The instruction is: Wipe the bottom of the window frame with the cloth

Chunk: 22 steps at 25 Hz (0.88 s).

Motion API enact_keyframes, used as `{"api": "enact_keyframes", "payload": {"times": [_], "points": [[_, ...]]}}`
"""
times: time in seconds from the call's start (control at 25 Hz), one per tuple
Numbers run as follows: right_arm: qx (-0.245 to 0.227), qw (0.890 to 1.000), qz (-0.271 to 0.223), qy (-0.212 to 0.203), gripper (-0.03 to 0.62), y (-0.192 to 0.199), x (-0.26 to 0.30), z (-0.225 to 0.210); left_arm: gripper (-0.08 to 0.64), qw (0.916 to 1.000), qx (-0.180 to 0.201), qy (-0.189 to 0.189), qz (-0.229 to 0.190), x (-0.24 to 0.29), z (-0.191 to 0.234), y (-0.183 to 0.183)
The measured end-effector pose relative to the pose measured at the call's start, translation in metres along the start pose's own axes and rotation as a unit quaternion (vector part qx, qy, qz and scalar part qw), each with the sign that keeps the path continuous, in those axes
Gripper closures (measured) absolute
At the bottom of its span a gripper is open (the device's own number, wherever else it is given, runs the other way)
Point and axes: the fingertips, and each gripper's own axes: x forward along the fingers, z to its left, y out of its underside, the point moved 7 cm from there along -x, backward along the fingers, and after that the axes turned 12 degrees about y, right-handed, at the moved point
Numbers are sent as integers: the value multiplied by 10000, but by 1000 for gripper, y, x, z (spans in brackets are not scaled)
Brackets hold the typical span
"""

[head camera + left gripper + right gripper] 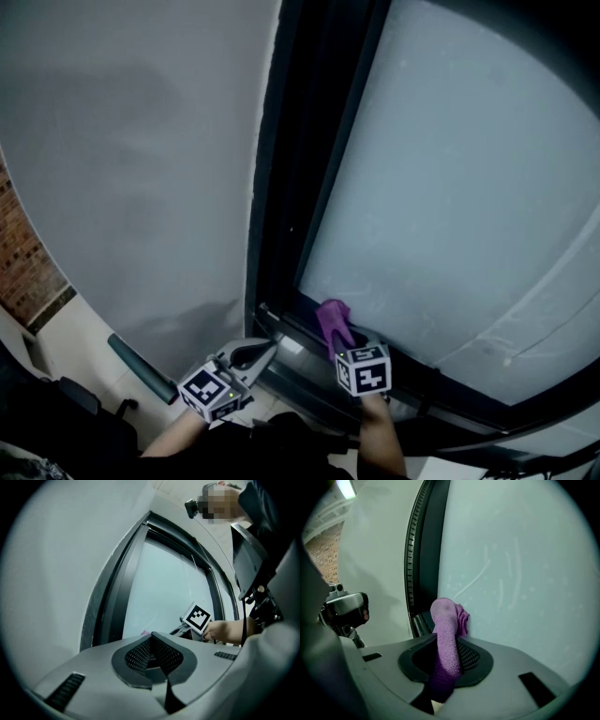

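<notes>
A purple cloth (333,322) is pressed against the bottom rail of the dark window frame (427,394), close to its left corner and just below the frosted glass (450,206). My right gripper (340,345) is shut on the cloth. In the right gripper view the cloth (447,625) sticks up out of that gripper (450,644) and touches the glass. My left gripper (263,351) hangs to the left of the corner, apart from the frame. The left gripper view shows its jaws (151,641) shut with nothing between them, and the right gripper's marker cube (200,617) beyond.
The frame's dark upright (291,169) rises from the corner, with a plain grey wall (131,169) on its left. A brick strip (23,262) lies at the far left. Below it are a dark green bar (141,367) and dark furniture (75,412).
</notes>
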Motion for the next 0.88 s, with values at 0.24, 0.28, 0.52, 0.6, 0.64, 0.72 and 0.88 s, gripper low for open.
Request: {"api": "enact_keyframes", "payload": {"times": [0.24, 0.28, 0.52, 0.6, 0.64, 0.72, 0.88], "points": [[192, 9995, 12, 248, 512, 12, -13, -15, 557, 9995, -5, 320, 66, 18, -6, 0], [212, 9993, 21, 292, 512, 15, -14, -17, 557, 9993, -6, 375, 80, 21, -7, 0], [423, 9978, 58, 499, 512, 28, -26, -30, 557, 9974, -44, 701, 142, 37, -14, 3], [518, 9968, 78, 601, 514, 33, -30, -36, 557, 9962, -49, 856, 169, 45, -15, 4], [565, 9962, 90, 661, 512, 36, -32, -38, 557, 9954, -48, 941, 175, 49, -16, 4], [656, 9947, 92, 787, 512, 41, -38, -43, 557, 9938, -33, 1100, 176, 56, -18, 4], [857, 9912, 25, 1010, 512, 51, -49, -48, 557, 9900, -80, 1395, 204, 71, -22, 2]]}}
